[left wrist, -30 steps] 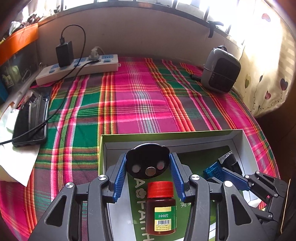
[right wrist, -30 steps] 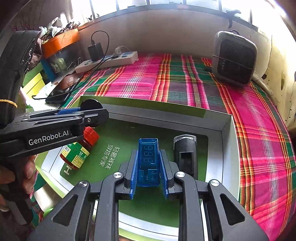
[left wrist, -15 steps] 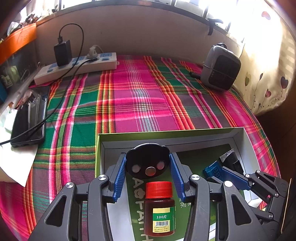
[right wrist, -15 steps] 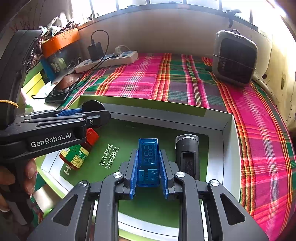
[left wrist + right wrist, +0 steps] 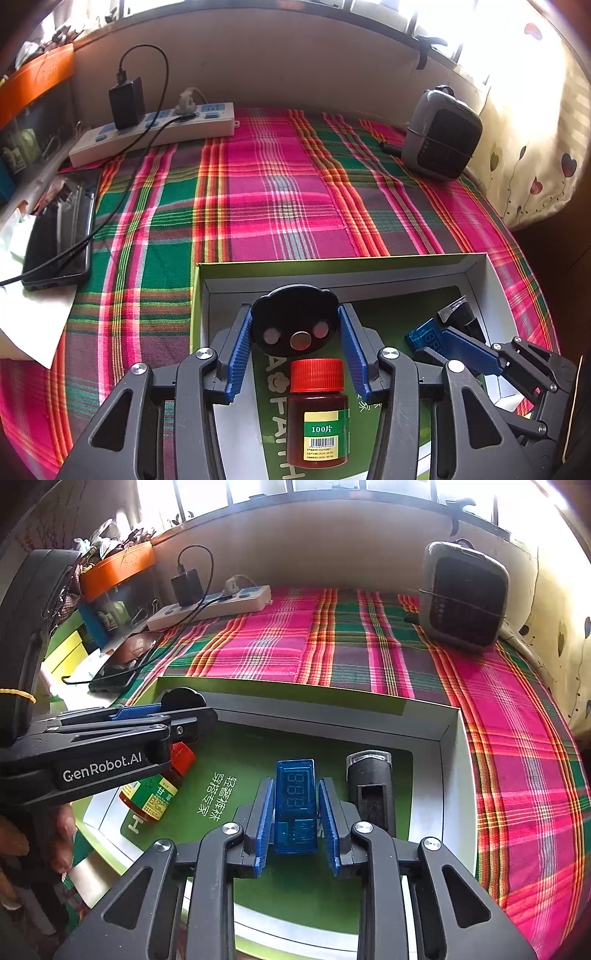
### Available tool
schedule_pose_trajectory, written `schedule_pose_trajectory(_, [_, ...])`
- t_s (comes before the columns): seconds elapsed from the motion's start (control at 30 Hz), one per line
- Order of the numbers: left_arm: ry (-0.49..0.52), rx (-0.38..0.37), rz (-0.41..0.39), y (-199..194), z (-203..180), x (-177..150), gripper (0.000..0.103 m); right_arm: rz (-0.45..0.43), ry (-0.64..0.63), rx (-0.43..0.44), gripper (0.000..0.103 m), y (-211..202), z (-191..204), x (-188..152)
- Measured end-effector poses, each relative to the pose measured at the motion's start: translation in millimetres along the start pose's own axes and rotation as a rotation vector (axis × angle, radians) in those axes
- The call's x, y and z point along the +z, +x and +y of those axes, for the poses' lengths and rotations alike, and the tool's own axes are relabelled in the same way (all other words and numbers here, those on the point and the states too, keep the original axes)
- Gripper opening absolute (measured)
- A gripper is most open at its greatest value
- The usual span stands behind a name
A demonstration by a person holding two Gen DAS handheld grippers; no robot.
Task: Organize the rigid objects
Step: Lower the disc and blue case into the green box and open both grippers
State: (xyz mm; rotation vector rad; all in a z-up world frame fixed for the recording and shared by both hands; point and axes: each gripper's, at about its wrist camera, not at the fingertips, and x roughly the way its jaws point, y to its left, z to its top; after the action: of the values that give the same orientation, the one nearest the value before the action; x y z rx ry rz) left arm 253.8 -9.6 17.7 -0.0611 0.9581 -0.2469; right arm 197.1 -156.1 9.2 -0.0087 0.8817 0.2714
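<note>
Two hand-held grippers work over a shallow green-lined cardboard box (image 5: 448, 760) set on a pink-and-green plaid cloth (image 5: 280, 206), where small rigid items are being gathered. At lower centre of the left wrist view, the left gripper (image 5: 295, 343) has its blue ribbed fingers (image 5: 238, 347) clamped on either side of a black rounded plastic disc with three small metal studs (image 5: 295, 321), held just above the box's far left corner, apparently to set it down there. Directly beneath, a brown pill bottle with a red screw cap and green-and-yellow label (image 5: 317, 413) lies on its side on the box floor.

At lower centre of the right wrist view, the right gripper (image 5: 297, 823) has the translucent blue USB meter with a digit display (image 5: 295, 805) between its fingers; thin gaps show on both sides, so the jaws appear slightly apart, judged to be letting the meter go. It seems to rest on the green liner, though contact is hard to confirm. A black rectangular clip-like device with a clear end (image 5: 371, 790) lies just beside the meter, to its right, parallel with it, suggesting the items are being lined up in a row.

Room is tight: the black device crowds the right gripper's outer finger, and the bottle sits under the left gripper. Outside the box, a white power strip with a black charger (image 5: 155, 125) sits at upper left, a black phone on its cable (image 5: 61, 229) at left, and a grey small heater (image 5: 463, 594) at upper right, all well apart from the work.
</note>
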Motion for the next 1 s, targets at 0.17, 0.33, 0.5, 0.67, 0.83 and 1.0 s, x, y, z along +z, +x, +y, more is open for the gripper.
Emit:
schedule_pose_trajectory(0.17, [-0.013, 0.000, -0.005, -3, 2, 0, 0.046, -0.011, 0.003, 0.003, 0.037, -3, 0, 0])
schedule_pose_trajectory(0.33, [-0.011, 0.005, -0.011, -8, 3, -2, 0.046, -0.022, 0.002, -0.001, 0.037, -7, 2, 0])
schedule_pose_trajectory(0.5, [-0.011, 0.003, -0.025, -19, 2, -5, 0.046, -0.033, 0.015, -0.006, 0.037, -13, 2, 0])
schedule_pose_trajectory(0.67, [0.009, 0.002, -0.045, -35, -3, -12, 0.046, -0.046, 0.025, -0.009, 0.037, -24, 3, -3])
schedule_pose_trajectory(0.83, [0.011, -0.007, -0.066, -53, -6, -21, 0.046, -0.057, 0.022, -0.014, 0.037, -37, 8, -9])
schedule_pose_trajectory(1.0, [0.026, -0.008, -0.081, -69, -11, -33, 0.046, -0.069, 0.018, -0.014, 0.037, -50, 11, -18])
